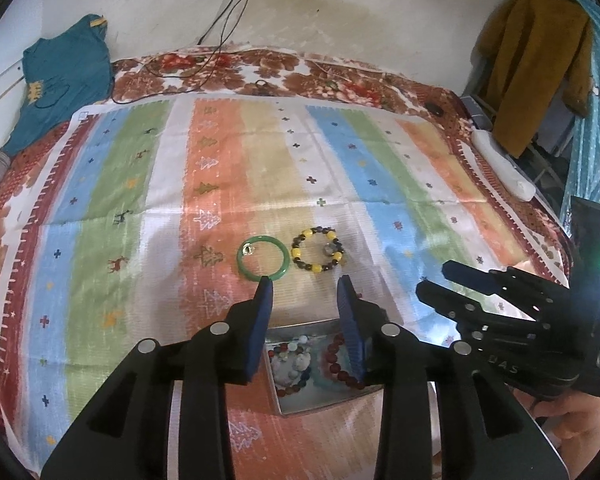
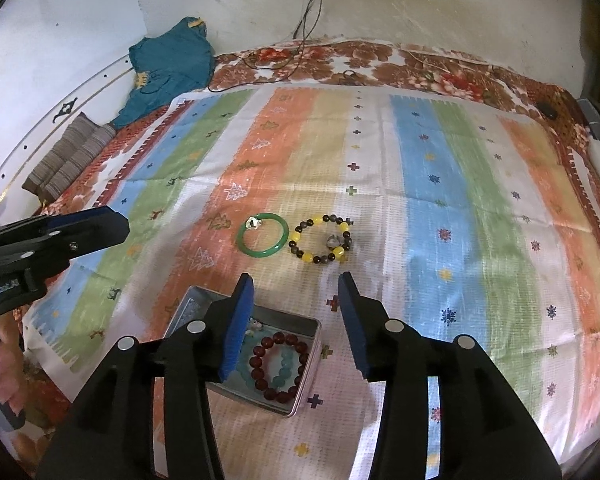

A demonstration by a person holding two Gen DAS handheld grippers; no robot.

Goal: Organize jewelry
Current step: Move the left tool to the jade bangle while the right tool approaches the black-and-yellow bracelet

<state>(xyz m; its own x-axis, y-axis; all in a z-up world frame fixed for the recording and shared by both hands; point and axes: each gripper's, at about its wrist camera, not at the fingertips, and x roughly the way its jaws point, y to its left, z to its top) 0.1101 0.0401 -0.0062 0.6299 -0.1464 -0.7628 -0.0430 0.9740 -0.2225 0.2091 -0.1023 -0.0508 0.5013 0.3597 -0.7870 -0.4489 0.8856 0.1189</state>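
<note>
Using the metal tin [image 2: 306,364] as the anchor here, going left to right. It sits on the striped cloth [image 2: 440,168] at the near edge, lid off, with a dark red bead bracelet [image 2: 278,366] inside, resting on some pale blue-green beads; the left wrist view also shows a mixed-colour bead strand [image 1: 290,354] in the tin's left half.

Left of the tin, off past the cloth's corner, there's a teal shirt [image 2: 168,60] against the wall and a striped cushion [image 2: 66,156] just in front of it.

The left gripper [image 1: 305,292] hangs right above the tin, blue fingers [image 1: 260,328] spread wide, nothing between them. One tip just overlaps the near rim of the green bangle in that view; can't tell if it actually touches.

Beyond the tin, toward the middle of the cloth, lies the green bangle [image 2: 263,235] flat, with a small silver ring [image 2: 254,223] inside its loop at the far left. Just right of it, nearly touching, is the yellow and dark bead bracelet [image 2: 322,240], with another small ring [image 2: 332,241] inside its circle.

The right gripper [image 2: 296,292] hovers over the tin's right side, fingers [image 2: 354,332] also wide apart and holding nothing.

Far right of the tin, a mustard jacket [image 1: 536,64] hangs beside the bed.
</note>
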